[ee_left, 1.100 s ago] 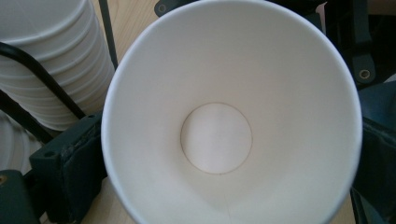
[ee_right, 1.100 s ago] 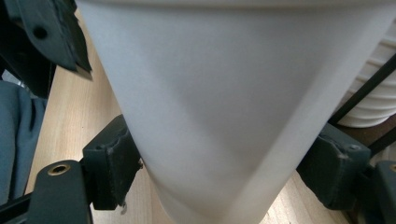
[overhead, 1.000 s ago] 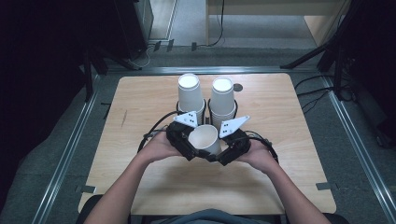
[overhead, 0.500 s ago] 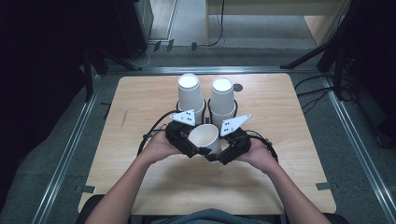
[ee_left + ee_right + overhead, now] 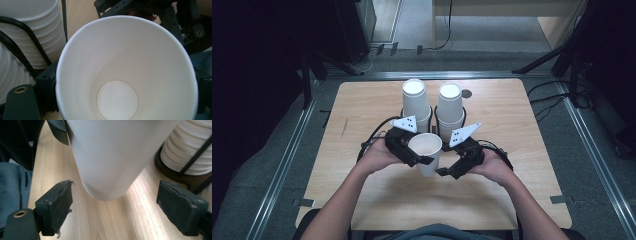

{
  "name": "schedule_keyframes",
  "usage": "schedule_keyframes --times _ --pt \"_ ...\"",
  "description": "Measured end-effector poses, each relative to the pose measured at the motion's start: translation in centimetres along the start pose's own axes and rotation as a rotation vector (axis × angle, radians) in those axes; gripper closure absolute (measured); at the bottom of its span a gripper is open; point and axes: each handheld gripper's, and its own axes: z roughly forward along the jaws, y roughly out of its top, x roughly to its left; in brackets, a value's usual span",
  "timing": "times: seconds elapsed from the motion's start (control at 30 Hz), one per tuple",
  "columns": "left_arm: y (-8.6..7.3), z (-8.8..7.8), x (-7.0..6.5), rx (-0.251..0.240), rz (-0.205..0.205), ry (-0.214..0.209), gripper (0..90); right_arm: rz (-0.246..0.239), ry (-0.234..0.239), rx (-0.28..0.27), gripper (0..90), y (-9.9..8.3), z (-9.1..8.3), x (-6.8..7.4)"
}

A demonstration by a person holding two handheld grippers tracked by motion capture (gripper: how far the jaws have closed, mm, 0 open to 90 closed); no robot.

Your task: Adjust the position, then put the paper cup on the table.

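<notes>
Over the wooden tabletop [image 5: 377,200], the left gripper [image 5: 414,150] pinches a light, squashy paper cup [image 5: 426,150] near its rim, so squeeze softly, while the right gripper [image 5: 112,207] has just spread its jaws wide off the cup's bottom.

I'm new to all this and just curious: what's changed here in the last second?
The right gripper has just opened its jaws, letting go of the paper cup; its pads now stand clear of it. The left gripper alone holds the cup. The two cup stacks stayed put.

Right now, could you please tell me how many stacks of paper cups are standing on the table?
2: the left stack and the right stack stand side by side in wire holders at the table's far middle.
</notes>
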Motion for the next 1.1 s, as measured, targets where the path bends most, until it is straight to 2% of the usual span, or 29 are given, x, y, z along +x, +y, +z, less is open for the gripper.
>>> schedule_keyframes --times 0.23,0.47,0.63,0.77,1.1 --pt "-0.1 -0.2 0.1 0.023 -0.004 0.014 12.6 -0.004 -0.032 0.022 13.9 -0.4 -0.8 0.0" --pt "-0.4 -0.7 0.3 0.049 -0.007 0.03 12.6 0.006 -0.068 0.012 14.1 -1.0 -2.1 0.0" --pt "-0.7 -1.3 0.6 0.064 -0.012 0.049 12.6 0.032 -0.12 0.002 14.3 -1.5 -2.7 -0.2" --pt "-1.1 -2.0 0.8 0.067 -0.03 0.069 12.6 0.052 -0.14 0.005 14.4 -1.8 -2.9 -0.6" --pt "-2.5 -4.2 1.4 0.057 -0.078 0.129 12.5 0.079 -0.119 0.006 15.5 -2.2 -3.6 -1.7"
